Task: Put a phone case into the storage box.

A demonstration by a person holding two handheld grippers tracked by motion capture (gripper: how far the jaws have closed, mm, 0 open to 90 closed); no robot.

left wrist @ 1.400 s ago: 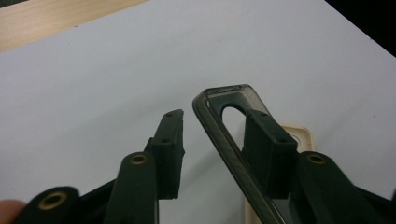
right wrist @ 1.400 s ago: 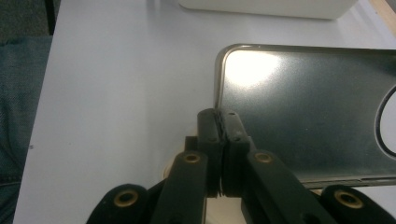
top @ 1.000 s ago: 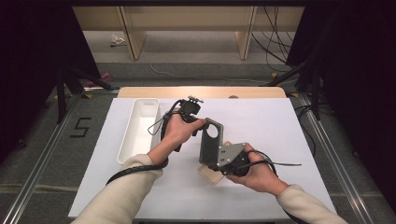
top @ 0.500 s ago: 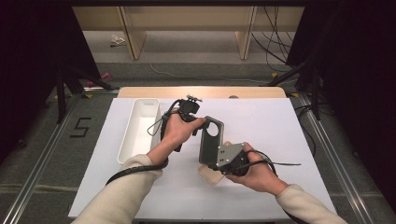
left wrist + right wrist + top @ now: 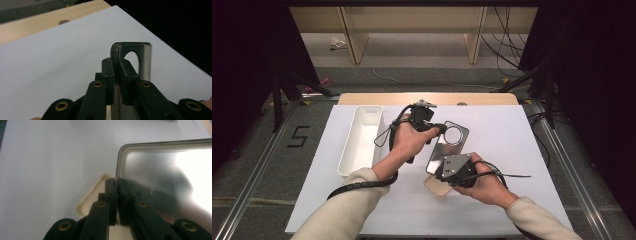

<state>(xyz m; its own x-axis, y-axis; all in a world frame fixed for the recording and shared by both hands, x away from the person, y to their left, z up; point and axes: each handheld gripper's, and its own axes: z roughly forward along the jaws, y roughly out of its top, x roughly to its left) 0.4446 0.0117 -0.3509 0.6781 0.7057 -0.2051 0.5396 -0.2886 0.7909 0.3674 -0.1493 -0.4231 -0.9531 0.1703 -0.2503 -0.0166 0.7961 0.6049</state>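
above the middle of the white table (image 5: 522,150), my left gripper (image 5: 116,65) has just closed its jaws on the holed end of the metal plate (image 5: 448,146); my right gripper (image 5: 117,185) clamps its near edge. advice: keep both grips firm and lift level, clear of the cream board (image 5: 91,196) beneath. count: one plate, one board, one white tray (image 5: 362,140), two grippers.

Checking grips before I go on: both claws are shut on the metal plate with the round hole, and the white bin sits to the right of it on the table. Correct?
Not quite. The white bin lies to the left of the metal plate, as the high view shows. The rest holds: the left claw and the right claw are both shut on the plate's edges.
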